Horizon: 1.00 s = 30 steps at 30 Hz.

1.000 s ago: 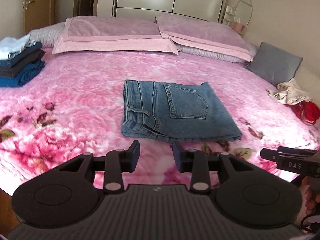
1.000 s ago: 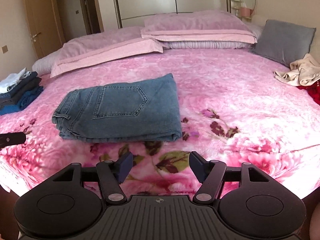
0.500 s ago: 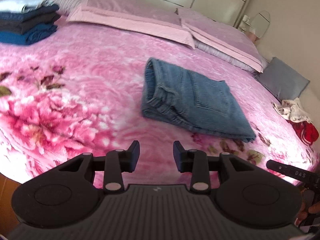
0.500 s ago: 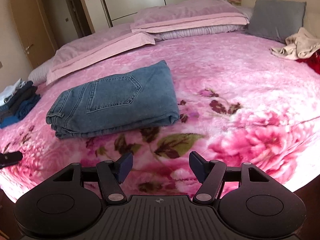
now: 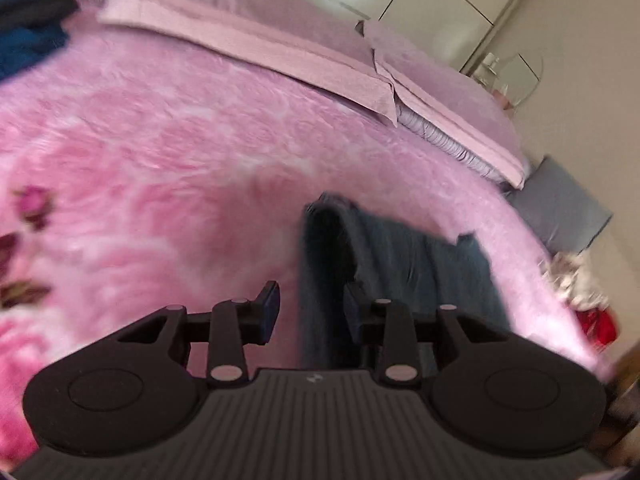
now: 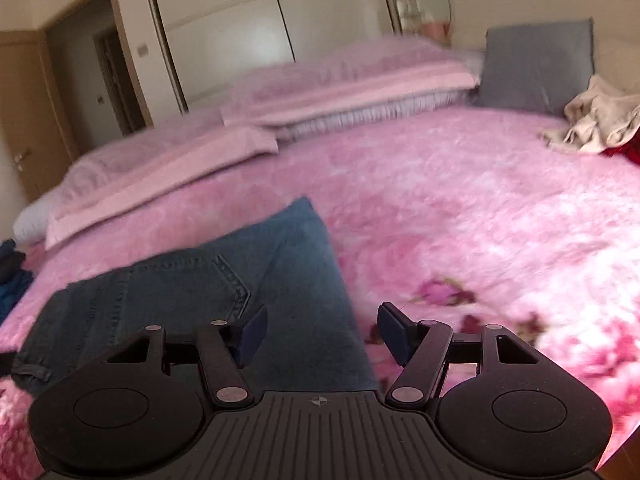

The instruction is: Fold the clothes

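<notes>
Folded jeans [image 6: 280, 280]: blue denim, matt, woven grain, paler stitched seams along the pocket.
Bedspread [image 6: 460, 200]: pink plush fleece with a flower print, soft short pile, slight sheen.
Pillows [image 6: 340, 76]: lilac velvety cloth, pale pink smooth trim, ruffled fabric beneath.
Cushion [image 6: 536, 64]: grey plain cloth, matt.
Wardrobe doors [image 6: 224, 28]: cream panels, smooth, faintly glossy.
Door [image 6: 24, 120]: brown wood, smooth; metal handle.
Left gripper [image 5: 310, 312] and right gripper [image 6: 320, 336]: black matt plastic, ribbed housing, small silvery pivot pins; finger pads dark blue, rubbery-looking.
</notes>
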Each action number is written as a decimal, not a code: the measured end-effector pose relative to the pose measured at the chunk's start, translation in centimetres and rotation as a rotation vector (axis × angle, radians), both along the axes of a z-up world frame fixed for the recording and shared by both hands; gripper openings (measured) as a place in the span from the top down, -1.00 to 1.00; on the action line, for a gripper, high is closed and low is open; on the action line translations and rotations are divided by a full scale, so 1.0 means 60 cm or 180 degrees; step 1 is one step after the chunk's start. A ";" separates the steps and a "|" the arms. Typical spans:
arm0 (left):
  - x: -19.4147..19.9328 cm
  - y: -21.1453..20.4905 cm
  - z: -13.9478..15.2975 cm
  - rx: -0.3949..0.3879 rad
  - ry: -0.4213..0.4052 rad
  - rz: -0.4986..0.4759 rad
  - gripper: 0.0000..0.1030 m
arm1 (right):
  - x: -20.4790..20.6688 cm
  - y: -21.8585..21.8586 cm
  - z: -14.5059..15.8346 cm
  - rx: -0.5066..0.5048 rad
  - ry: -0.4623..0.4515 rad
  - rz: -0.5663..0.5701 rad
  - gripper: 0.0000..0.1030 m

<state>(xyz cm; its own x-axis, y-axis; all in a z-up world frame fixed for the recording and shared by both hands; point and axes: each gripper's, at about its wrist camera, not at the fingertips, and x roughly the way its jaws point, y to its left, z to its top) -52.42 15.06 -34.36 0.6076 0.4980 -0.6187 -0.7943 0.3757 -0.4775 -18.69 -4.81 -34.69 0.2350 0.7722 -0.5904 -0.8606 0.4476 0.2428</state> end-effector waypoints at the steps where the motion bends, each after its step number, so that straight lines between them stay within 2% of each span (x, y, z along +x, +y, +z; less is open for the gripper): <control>1: 0.008 0.018 0.005 -0.0102 -0.0043 -0.0001 0.44 | 0.002 0.010 0.002 -0.0101 0.0044 -0.0007 -0.27; 3: 0.023 0.048 0.016 -0.0290 -0.0042 0.0017 0.44 | 0.010 0.024 0.016 -0.0285 0.0151 -0.0022 -0.27; 5: 0.037 0.069 0.032 -0.0512 0.0094 0.0063 0.45 | 0.022 0.034 0.036 -0.0474 0.0236 -0.0088 -0.27; 9: 0.056 0.090 0.082 -0.0756 0.0358 0.0063 0.45 | 0.052 0.046 0.095 -0.0790 0.0442 -0.0259 -0.27; 12: 0.075 0.101 0.127 -0.0816 0.0642 0.0008 0.44 | 0.074 0.045 0.130 -0.0994 0.0586 -0.0350 -0.27; 14: 0.090 0.116 0.151 -0.0789 0.0702 -0.0162 0.39 | 0.087 0.041 0.145 -0.1055 0.0643 -0.0450 -0.27; 17: 0.116 0.139 0.160 -0.0749 0.0827 -0.0501 0.27 | 0.093 0.039 0.143 -0.1204 0.0728 -0.0632 -0.27; 20: 0.132 0.174 0.129 -0.0926 0.0893 -0.0737 0.26 | 0.090 0.030 0.130 -0.1297 0.1052 -0.0950 -0.27; 22: 0.136 0.201 0.103 -0.1123 0.0819 -0.0835 0.25 | 0.078 0.016 0.121 -0.1257 0.1314 -0.1188 -0.27; 25: 0.140 0.242 0.065 -0.1367 0.0739 -0.1045 0.24 | 0.053 -0.005 0.111 -0.1162 0.1552 -0.1594 -0.27; 30: 0.142 0.292 0.032 -0.1341 0.0746 -0.1664 0.19 | -0.025 -0.038 0.071 -0.0920 0.1996 -0.2465 -0.27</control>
<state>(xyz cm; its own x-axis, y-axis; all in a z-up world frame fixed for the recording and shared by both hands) -43.90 32.58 -32.44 0.5290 -0.1329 -0.8382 -0.6599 0.5566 -0.5047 -20.16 -7.11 -30.41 0.1931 0.3501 -0.9166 -0.0685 0.9367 0.3434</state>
